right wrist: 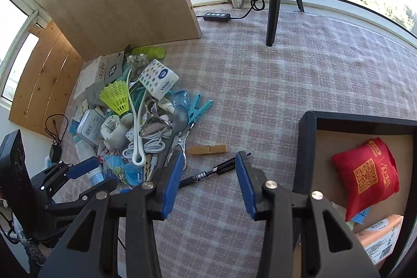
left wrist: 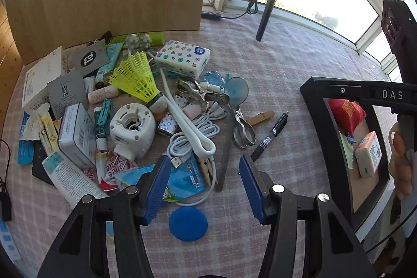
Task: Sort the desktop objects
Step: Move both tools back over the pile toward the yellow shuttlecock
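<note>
I see the black ballpoint pen [right wrist: 215,170] lying on the checked cloth [right wrist: 273,85] with its long axis diagonal, tip toward the black-rimmed tray [right wrist: 305,147], just beside the clutter pile's edge. Bare cloth lies between pile and tray. My right gripper [right wrist: 207,183] is spread wide, empty, above the pen; my left gripper [left wrist: 204,181] gapes, empty, over the pile.

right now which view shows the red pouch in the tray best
The right wrist view: the red pouch lies fully visible in the black tray, its QR print clear. In the left wrist view only part of it shows, cut off by the right tool's body.
</note>
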`<state>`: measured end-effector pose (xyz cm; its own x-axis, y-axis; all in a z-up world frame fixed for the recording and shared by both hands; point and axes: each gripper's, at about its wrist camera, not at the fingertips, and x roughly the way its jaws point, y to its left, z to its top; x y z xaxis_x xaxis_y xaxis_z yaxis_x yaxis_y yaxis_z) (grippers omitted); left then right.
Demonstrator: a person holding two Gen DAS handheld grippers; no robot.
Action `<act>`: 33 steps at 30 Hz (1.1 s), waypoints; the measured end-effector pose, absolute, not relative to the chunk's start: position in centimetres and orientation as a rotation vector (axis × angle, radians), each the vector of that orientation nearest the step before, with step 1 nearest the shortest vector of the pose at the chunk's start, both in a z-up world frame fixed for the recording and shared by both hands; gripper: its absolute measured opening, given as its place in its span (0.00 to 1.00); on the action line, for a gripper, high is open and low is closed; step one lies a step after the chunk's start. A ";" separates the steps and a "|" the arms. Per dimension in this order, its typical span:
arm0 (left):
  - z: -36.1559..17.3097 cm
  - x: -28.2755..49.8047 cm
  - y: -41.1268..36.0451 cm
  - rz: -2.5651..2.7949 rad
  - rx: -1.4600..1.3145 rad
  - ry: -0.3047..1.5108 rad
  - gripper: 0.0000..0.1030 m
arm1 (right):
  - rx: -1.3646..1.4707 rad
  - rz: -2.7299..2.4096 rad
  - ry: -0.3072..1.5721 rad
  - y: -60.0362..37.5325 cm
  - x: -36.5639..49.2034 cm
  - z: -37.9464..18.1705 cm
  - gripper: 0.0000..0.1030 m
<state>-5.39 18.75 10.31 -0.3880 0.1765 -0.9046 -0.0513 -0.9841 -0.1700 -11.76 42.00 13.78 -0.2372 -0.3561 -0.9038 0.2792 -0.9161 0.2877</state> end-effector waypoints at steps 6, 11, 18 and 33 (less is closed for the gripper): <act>9.1 -3.8 10.9 2.596 -1.734 -0.400 0.42 | 1.632 -2.070 0.005 35.0 -13.8 12.7 0.35; 8.0 -3.1 7.5 2.617 -1.784 -0.514 0.42 | 1.600 -1.998 0.065 29.6 -14.9 12.4 0.35; 6.5 -3.7 6.1 2.584 -1.836 -0.609 0.42 | 1.576 -1.961 0.253 23.9 -16.3 10.4 0.35; 3.9 -4.8 7.7 2.505 -1.927 -0.602 0.43 | 1.615 -1.906 0.300 21.1 -18.3 7.1 0.35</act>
